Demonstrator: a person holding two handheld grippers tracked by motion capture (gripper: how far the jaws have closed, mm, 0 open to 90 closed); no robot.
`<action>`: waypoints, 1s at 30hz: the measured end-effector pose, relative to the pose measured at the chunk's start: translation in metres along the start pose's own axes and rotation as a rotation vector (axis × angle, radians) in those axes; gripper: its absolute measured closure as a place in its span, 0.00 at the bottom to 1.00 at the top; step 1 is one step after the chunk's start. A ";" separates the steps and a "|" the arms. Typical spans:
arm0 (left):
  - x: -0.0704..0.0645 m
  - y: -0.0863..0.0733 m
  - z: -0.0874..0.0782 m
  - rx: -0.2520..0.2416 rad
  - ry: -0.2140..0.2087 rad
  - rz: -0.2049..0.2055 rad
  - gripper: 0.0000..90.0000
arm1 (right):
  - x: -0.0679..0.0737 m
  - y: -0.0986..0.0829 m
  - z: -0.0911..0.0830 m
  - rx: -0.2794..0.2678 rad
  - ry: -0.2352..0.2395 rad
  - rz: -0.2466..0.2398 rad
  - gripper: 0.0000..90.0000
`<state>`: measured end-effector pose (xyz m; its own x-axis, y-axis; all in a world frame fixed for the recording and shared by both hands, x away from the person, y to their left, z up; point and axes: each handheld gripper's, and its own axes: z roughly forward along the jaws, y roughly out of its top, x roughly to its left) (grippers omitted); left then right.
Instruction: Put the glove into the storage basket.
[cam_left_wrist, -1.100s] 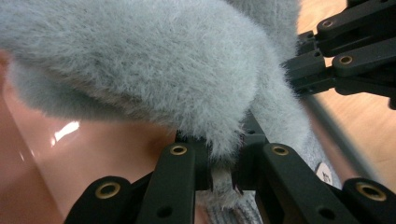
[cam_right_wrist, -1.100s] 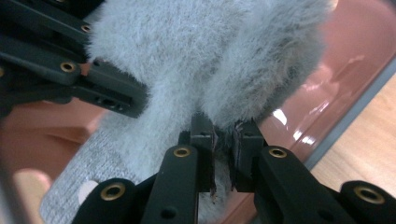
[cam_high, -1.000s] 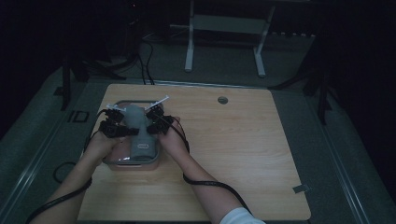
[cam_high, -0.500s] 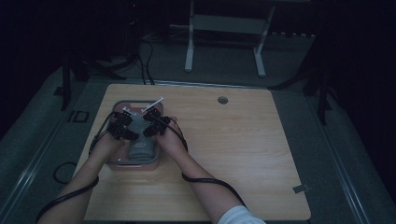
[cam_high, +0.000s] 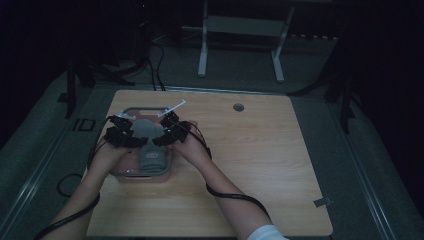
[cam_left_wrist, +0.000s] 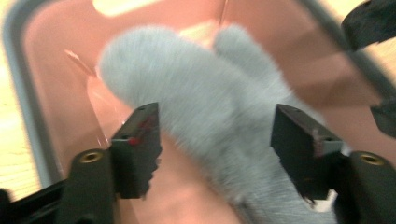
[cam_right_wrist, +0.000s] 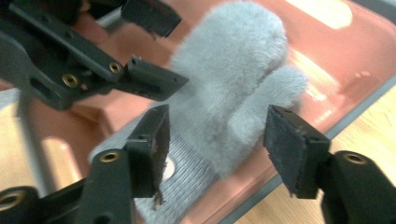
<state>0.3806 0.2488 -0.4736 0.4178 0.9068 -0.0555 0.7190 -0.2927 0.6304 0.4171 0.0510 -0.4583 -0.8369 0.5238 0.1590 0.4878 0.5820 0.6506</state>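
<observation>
Both grippers hang above the pink tray (cam_high: 165, 172): our left gripper (cam_left_wrist: 215, 154) has its jaws spread wide either side of the grey furry mitten (cam_left_wrist: 205, 102), clasping nothing, and our right gripper (cam_right_wrist: 217, 149) is likewise released, its 2 jaws apart over the mitten's thumb. From above the mitten is half hidden beneath the grippers; the right gripper view shows its knitted cuff (cam_right_wrist: 184, 179) lying inside the tray on the wooden table (cam_high: 280, 165)

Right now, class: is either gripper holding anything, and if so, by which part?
Nothing is held. The left gripper and right gripper both stand open over the grey fluffy mitten lying in the pink tray, jaws apart on either side of it.
</observation>
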 end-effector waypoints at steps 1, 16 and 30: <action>0.000 -0.002 -0.005 -0.024 -0.009 -0.004 0.35 | 0.000 0.000 0.000 0.000 0.000 0.000 0.43; -0.043 -0.038 -0.042 -0.230 -0.088 0.087 0.17 | 0.000 -0.034 -0.035 -0.056 0.097 -0.169 0.20; -0.113 -0.058 -0.050 -0.304 -0.316 0.232 0.17 | -0.008 -0.087 -0.061 -0.042 0.077 -0.182 0.20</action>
<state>0.2637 0.1780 -0.4649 0.7295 0.6780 -0.0898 0.4126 -0.3315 0.8485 0.3660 -0.0415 -0.4711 -0.9276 0.3623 0.0906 0.3169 0.6353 0.7043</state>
